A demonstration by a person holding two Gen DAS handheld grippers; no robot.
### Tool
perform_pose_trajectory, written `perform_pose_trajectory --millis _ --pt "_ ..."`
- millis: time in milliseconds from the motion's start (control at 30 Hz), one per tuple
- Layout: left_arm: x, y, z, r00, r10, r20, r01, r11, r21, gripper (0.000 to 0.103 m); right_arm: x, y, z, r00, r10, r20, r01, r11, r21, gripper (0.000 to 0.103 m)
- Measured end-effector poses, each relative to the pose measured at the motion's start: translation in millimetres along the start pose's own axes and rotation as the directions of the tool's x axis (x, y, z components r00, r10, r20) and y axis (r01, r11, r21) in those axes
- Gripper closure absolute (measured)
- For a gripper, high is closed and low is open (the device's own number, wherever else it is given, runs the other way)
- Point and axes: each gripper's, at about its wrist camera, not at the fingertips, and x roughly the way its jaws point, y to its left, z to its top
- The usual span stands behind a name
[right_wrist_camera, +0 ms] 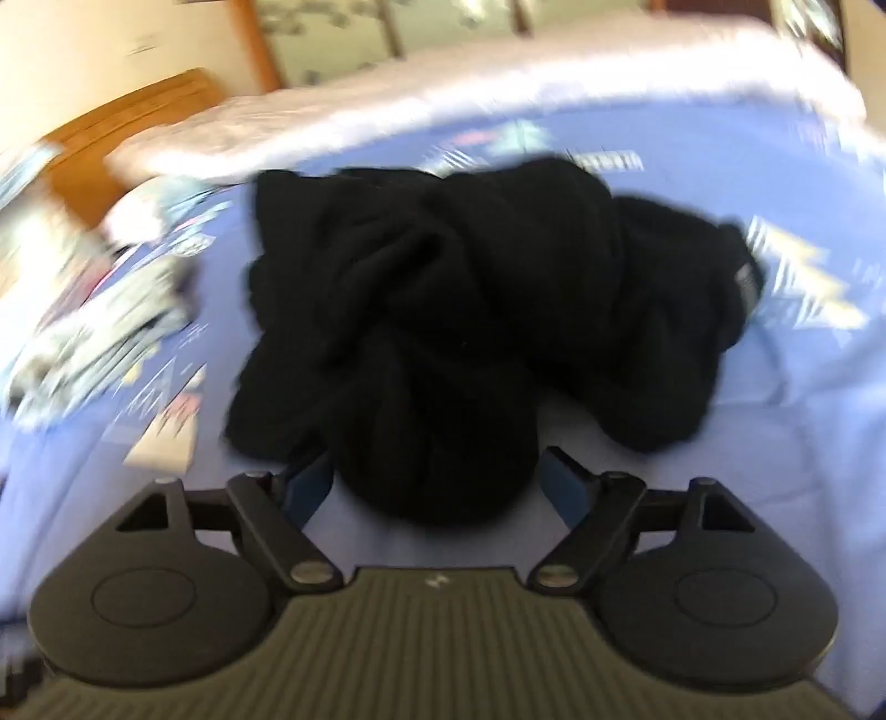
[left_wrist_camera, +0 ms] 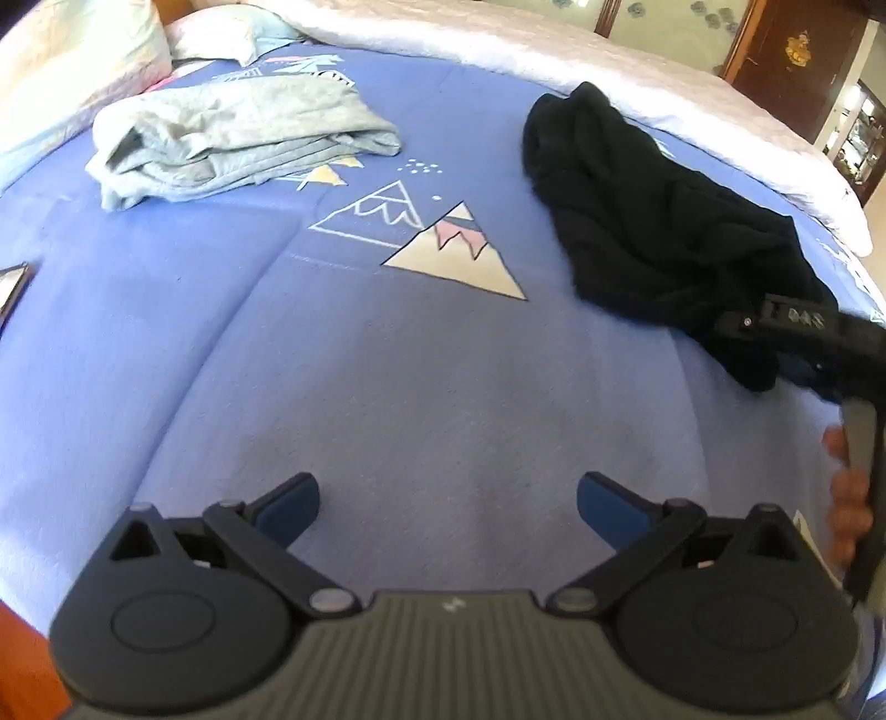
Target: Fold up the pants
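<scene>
Black pants (left_wrist_camera: 659,232) lie crumpled in a heap on the blue bedsheet (left_wrist_camera: 387,360), at the right in the left wrist view. They fill the middle of the blurred right wrist view (right_wrist_camera: 443,310). My right gripper (right_wrist_camera: 437,487) is open, its blue pads on either side of the near end of the heap; it also shows at the right edge of the left wrist view (left_wrist_camera: 786,327), touching the pants. My left gripper (left_wrist_camera: 448,498) is open and empty over bare sheet.
Folded grey pants (left_wrist_camera: 238,138) lie at the far left. Pillows (left_wrist_camera: 111,50) and a white quilt (left_wrist_camera: 554,50) lie along the far edge. A dark flat object (left_wrist_camera: 11,288) sits at the left edge. Wooden furniture (left_wrist_camera: 797,50) stands behind.
</scene>
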Motion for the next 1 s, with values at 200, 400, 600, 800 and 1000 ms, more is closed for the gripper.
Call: perform_pose_trajectory --millis 200,400,600,800,1000 --pt "-12.9 -1.1 7.2 0.999 -0.037 0.023 0.036 0.999 0.025 0.008 -79.1 -11.7 6.0 0.986 0.142 0.087 -0.145 0.989 0.029 0.082" --pt "-8.5 -17.5 43.0 0.987 -0.162 0.007 0.162 0.987 0.016 0.011 -211.7 -68.5 -35.0 0.974 0.13 0.187 -0.139 0.99 0.037 0.082" --pt "16.1 -62.7 82.0 0.968 -0.251 -0.004 0.251 0.968 -0.003 0.004 -296.3 -131.1 -64.5 0.959 -0.083 0.272 0.017 0.972 0.235 0.083" --pt "81.5 -110.8 110.2 0.908 -0.386 -0.164 0.357 0.916 -0.182 0.004 -315.7 -155.3 -73.7 0.952 -0.129 0.277 0.044 0.954 0.295 0.083" --pt "92.4 -165.3 80.0 0.992 -0.05 -0.118 0.066 0.988 0.138 0.092 -300.2 -151.7 -68.0 0.953 -0.105 0.285 0.028 0.965 0.263 0.082"
